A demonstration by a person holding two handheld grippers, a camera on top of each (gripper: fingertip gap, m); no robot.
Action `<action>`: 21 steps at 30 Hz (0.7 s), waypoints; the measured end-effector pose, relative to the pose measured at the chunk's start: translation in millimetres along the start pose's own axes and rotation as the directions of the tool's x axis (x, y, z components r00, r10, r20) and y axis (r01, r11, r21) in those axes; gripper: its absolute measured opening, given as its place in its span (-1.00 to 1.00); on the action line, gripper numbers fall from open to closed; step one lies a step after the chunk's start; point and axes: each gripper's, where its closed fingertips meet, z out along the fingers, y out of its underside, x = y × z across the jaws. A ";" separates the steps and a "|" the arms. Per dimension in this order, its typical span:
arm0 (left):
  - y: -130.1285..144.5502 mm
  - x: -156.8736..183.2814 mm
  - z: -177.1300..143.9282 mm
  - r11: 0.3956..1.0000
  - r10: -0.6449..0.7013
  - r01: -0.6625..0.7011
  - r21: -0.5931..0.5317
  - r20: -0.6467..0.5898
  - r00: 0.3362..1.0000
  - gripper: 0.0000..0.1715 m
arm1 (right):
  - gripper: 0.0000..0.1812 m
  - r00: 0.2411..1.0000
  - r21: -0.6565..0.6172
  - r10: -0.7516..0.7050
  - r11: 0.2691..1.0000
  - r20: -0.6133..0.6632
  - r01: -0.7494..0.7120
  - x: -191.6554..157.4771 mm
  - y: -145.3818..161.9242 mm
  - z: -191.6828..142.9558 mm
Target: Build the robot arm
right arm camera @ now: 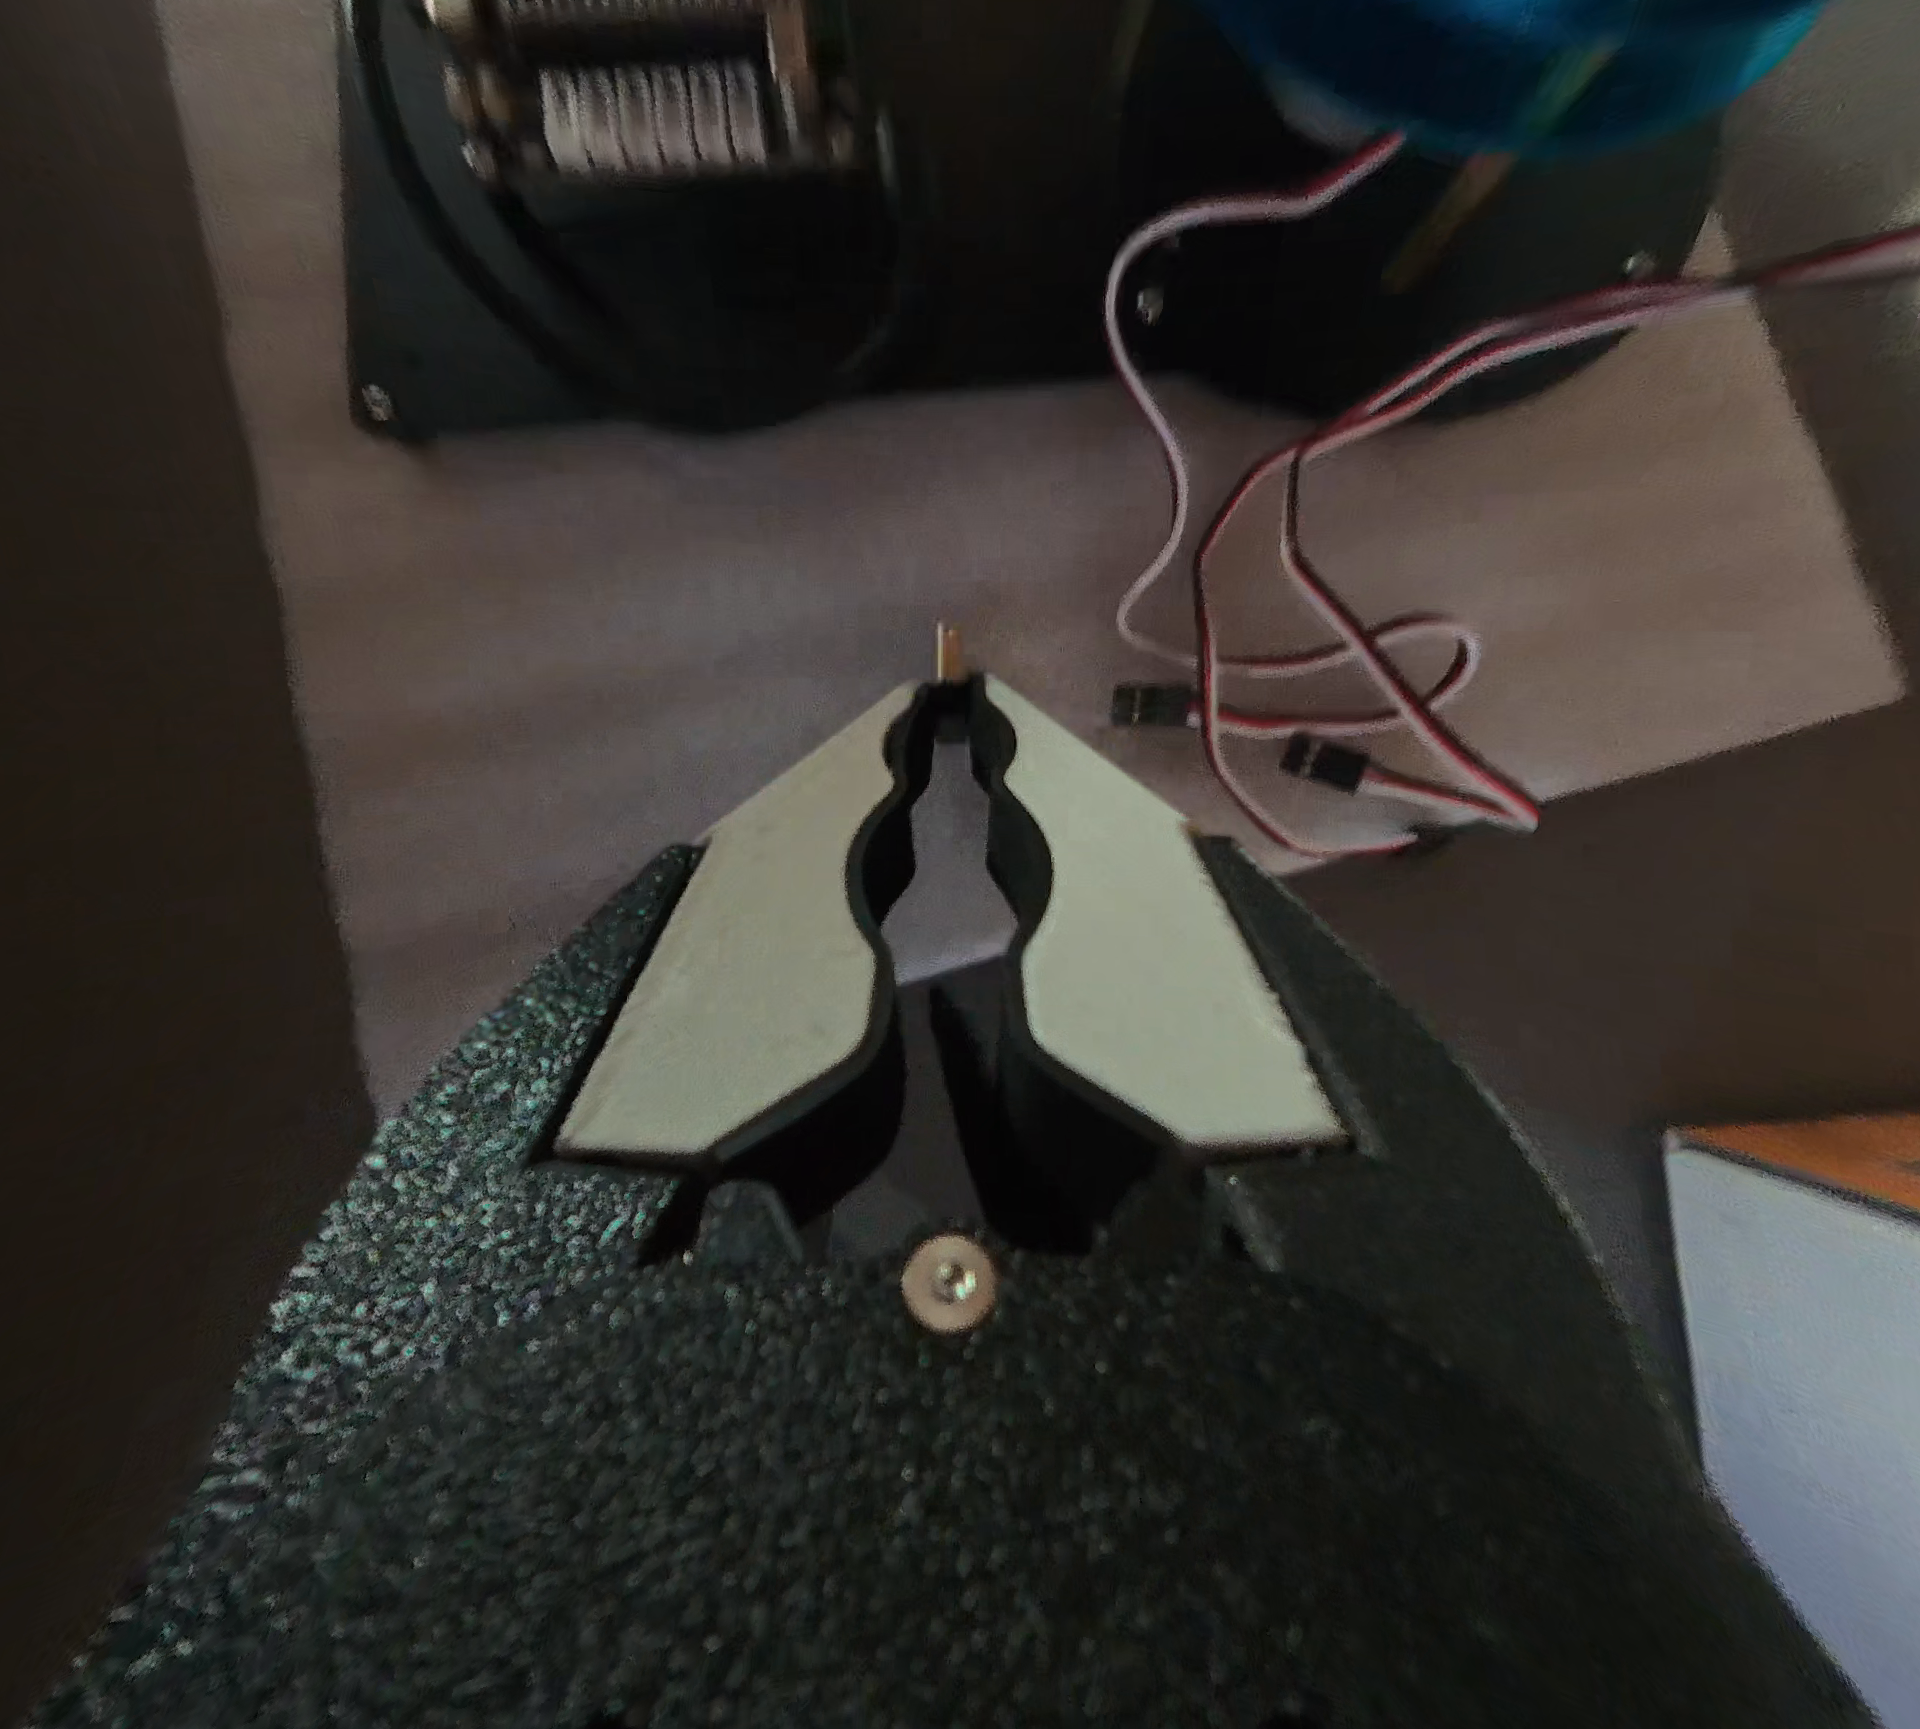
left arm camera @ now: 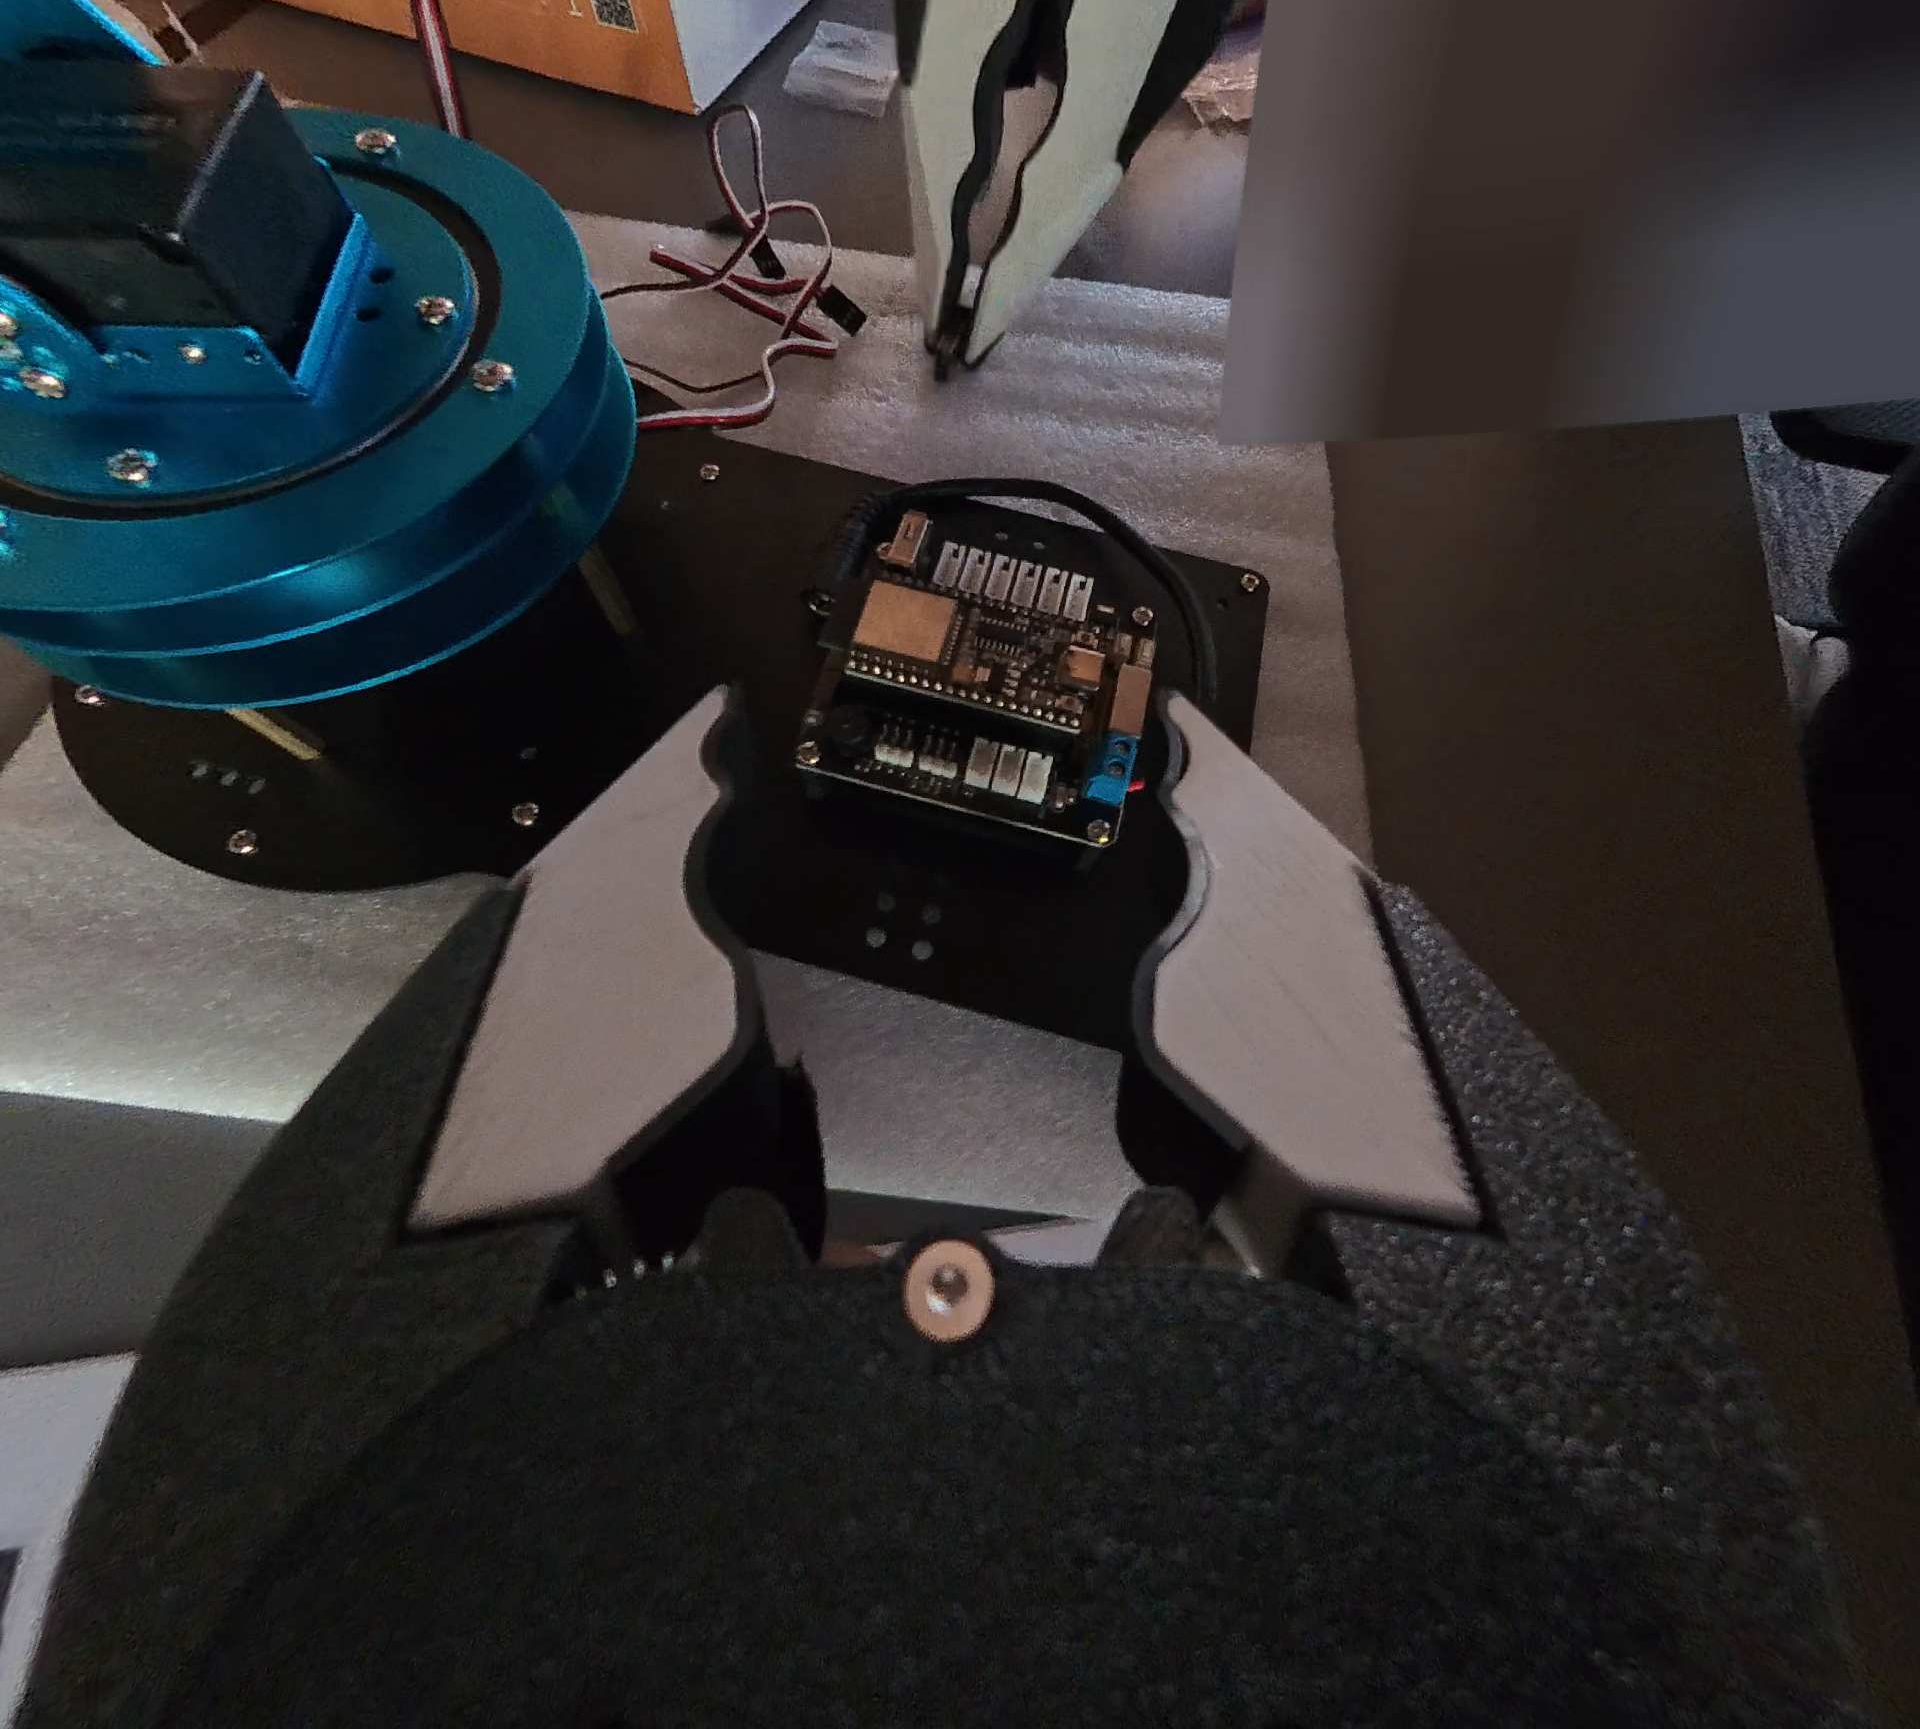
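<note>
left gripper (left arm camera: 945, 713) — fingers wide apart, one on each side of the circuit board (left arm camera: 977, 682), holding nothing | board sits on the black plate (left arm camera: 1039, 983), near the blue round base (left arm camera: 312, 474) | right gripper (right arm camera: 948, 692) — pinched tight on a small plug (right arm camera: 948, 645), low over the foam sheet (right arm camera: 623, 640) | loose wires (right arm camera: 1247, 536) just beside it

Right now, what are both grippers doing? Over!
Left gripper open above circuit board. Right gripper shut on small connector plug over foam sheet. Loose wires beside it.
</note>
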 end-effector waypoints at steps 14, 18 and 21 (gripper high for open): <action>4.0 -1.2 1.5 1.000 -0.009 0.009 -0.010 -0.003 1.000 -0.15 | -0.93 0.999 0.066 0.032 0.997 0.030 -0.034 -1.7 4.6 -3.9; 4.3 -0.6 1.8 1.000 -0.007 0.007 -0.011 -0.005 1.000 -0.15 | -0.95 1.000 0.116 0.008 0.993 0.005 -0.009 0.3 -2.6 -8.3; 5.0 2.2 3.4 1.000 0.001 -0.001 -0.015 -0.017 1.000 -0.14 | -0.95 0.999 0.223 -0.027 0.975 0.027 0.020 -6.8 -26.3 -12.9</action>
